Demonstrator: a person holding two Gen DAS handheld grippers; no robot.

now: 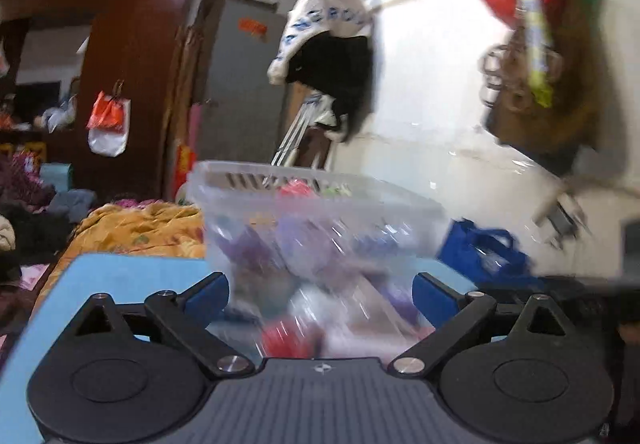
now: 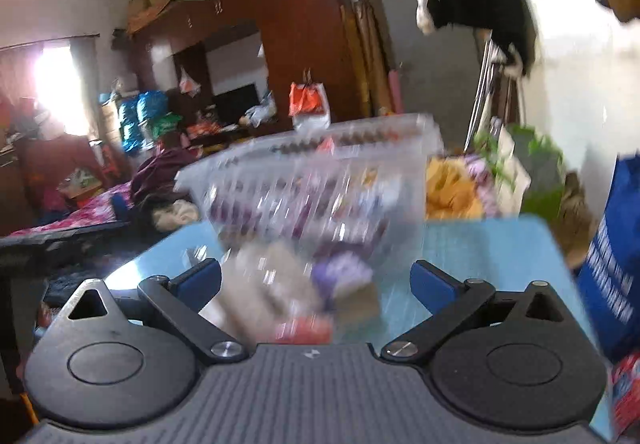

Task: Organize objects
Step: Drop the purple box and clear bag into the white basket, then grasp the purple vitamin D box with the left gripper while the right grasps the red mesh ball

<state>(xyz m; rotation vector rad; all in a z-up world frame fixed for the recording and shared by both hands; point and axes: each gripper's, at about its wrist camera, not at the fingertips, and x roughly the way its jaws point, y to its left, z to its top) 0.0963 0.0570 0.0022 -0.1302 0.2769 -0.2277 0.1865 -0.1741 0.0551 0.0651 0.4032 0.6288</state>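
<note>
A clear plastic basket with a slotted rim stands on the light blue table, holding purple, pink and red packets, all blurred. My left gripper is open, its blue pads wide apart just in front of the basket, with a red item low between them. In the right wrist view the same basket stands on the table. My right gripper is open, with blurred small packets, a purple one and a red one, lying between its fingers on the table.
An orange quilt lies behind the table. A blue bag sits at the table's right, also in the right wrist view. Clothes hang from a rail. A dark wardrobe and a bed stand behind.
</note>
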